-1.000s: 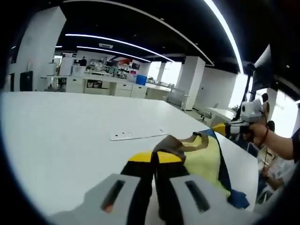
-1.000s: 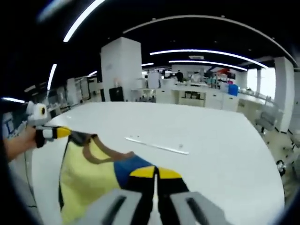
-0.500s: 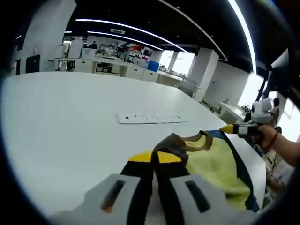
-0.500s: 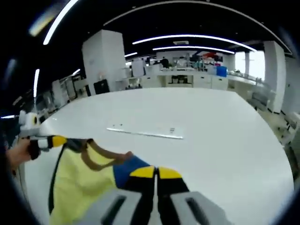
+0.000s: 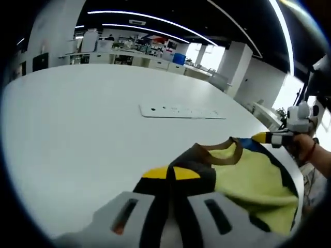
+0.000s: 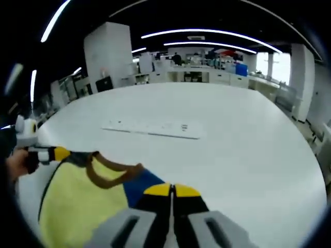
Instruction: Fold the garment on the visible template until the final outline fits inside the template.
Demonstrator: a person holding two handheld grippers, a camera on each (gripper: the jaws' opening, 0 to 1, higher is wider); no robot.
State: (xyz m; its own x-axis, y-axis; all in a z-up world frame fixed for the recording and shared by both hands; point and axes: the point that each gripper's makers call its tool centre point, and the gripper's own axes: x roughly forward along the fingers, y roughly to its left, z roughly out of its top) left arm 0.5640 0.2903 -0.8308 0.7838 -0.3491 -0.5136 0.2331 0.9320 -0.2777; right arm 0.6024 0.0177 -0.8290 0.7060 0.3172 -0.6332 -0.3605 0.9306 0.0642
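Sitting under everything is a big white table (image 5: pixel 67 134), and it's taking up most of both views, so I'm using it as the landmark. Beyond the table's far edge an office is stretching back, with white pillars, counters and long ceiling lights.

Lying on the near part of the table, close to its edge, is the shirt (image 5: pixel 248 181), mostly yellow with a blue shoulder, dark trim and a brown collar. It's being stretched out between the two grippers, and how much of it is hanging past the table edge I can't tell.

Farther out on the table, well apart from the shirt, a flat white strip (image 5: pixel 181 111) is lying across the surface, with a few small marks on it.

The left gripper (image 5: pixel 170 174) is pinching the shirt at its dark shoulder beside the collar, yellow-tipped jaws pressed together on the cloth. In the right gripper view it's coming in from the side, held by a hand (image 6: pixel 15 163).

The right gripper (image 6: pixel 171 191) is doing the same on the blue shoulder, jaws squeezed tight on the fabric just above the table. A hand (image 5: pixel 310 155) is gripping it too.
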